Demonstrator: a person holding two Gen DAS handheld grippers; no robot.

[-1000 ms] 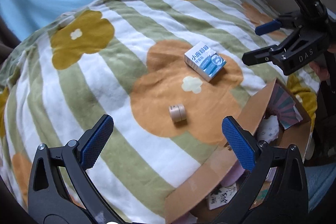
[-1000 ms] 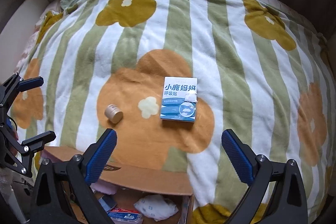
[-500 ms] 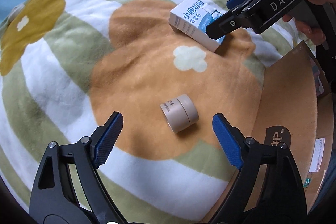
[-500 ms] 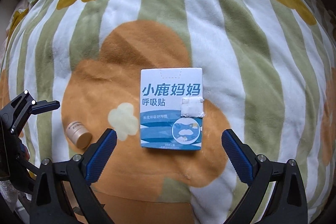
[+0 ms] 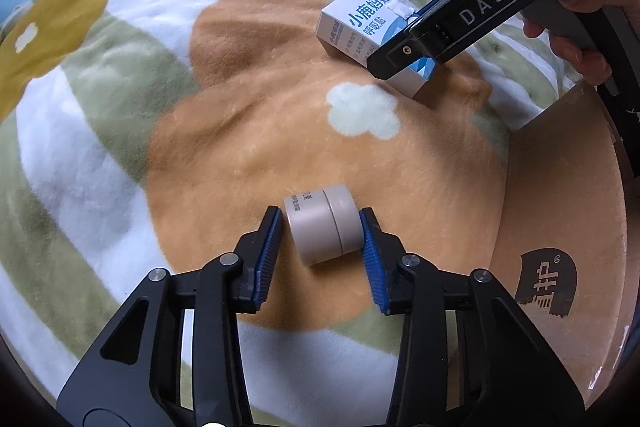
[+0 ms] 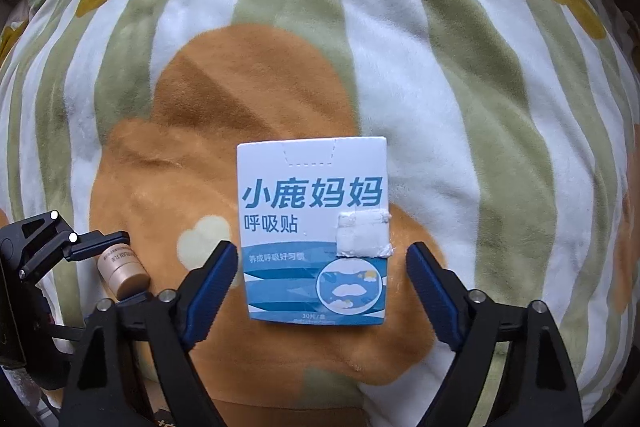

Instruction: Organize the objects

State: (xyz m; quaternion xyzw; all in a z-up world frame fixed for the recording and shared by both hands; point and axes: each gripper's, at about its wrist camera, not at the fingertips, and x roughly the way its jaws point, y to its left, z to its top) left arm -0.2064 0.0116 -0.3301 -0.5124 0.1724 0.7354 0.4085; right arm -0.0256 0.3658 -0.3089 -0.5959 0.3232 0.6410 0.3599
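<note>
A small beige jar (image 5: 320, 227) lies on its side on the orange flower of the blanket. My left gripper (image 5: 320, 215) is closing on it, with both blue pads against its ends. A white and blue carton (image 6: 312, 199) with Chinese print lies flat further back. My right gripper (image 6: 322, 249) points straight down over its lower half and is closing. The left pad (image 6: 212, 279) is at the carton's edge; a gap remains at the right pad (image 6: 432, 291). The right wrist view also shows the jar (image 6: 124, 271) between the left gripper's fingers.
A striped green and white fleece blanket (image 5: 120, 107) with flower shapes covers the soft, rounded surface. An open cardboard box's flap (image 5: 560, 207) stands at the right, close to the jar. A hand (image 5: 580, 39) holds the right gripper's handle.
Both grippers came down onto the blanket. The left jaws narrowed from wide apart until they met the jar. The right jaws narrowed around the carton's lower half.
</note>
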